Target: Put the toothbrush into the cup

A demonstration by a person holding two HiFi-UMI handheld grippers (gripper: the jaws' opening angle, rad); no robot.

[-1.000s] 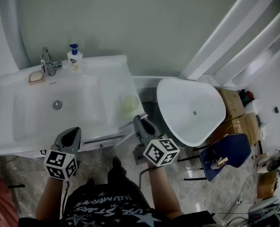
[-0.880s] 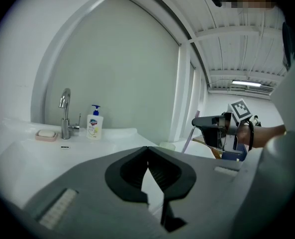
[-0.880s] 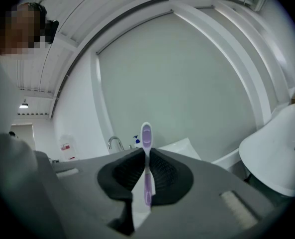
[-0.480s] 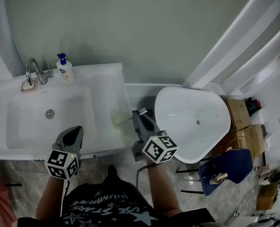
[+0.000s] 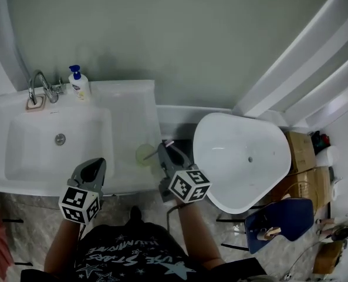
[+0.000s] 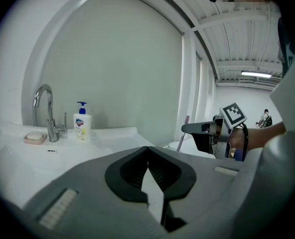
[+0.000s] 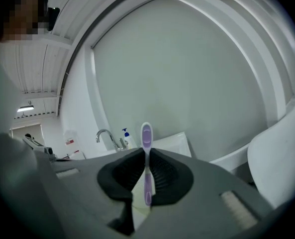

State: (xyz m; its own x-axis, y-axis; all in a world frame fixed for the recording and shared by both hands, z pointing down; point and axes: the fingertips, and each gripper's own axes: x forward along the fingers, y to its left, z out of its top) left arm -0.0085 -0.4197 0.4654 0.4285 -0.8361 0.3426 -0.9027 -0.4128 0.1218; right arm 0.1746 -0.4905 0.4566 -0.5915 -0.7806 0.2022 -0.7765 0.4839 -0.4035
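While the person's dark printed shirt (image 5: 132, 257) fills the bottom edge of the head view, both arms reach forward over the front of a white sink unit. The left claw (image 5: 94, 164) hovers at the front rim of the basin (image 5: 21, 157), its jaws pressed together with nothing between them. The right claw (image 5: 165, 150) is clamped on the toothbrush (image 7: 146, 133), a pale purple one that stands upright between the pads with its head pointing up past the jaw tips. Just left of that claw, the translucent yellowish cup (image 5: 144, 154) stands on the white tabletop (image 5: 129, 110), to the right of the basin and near the front edge; the toothbrush is beside the cup, not in it. To the right of the sink unit sits a large white rounded fixture (image 5: 244, 157). Farther back, at the rear of the basin, stand a curved chrome faucet (image 5: 39, 84), a soap dish (image 5: 33, 103) beside it, and a white soap bottle (image 5: 78, 86) with a blue pump. Behind everything rises a plain grey-green wall (image 5: 162, 34).
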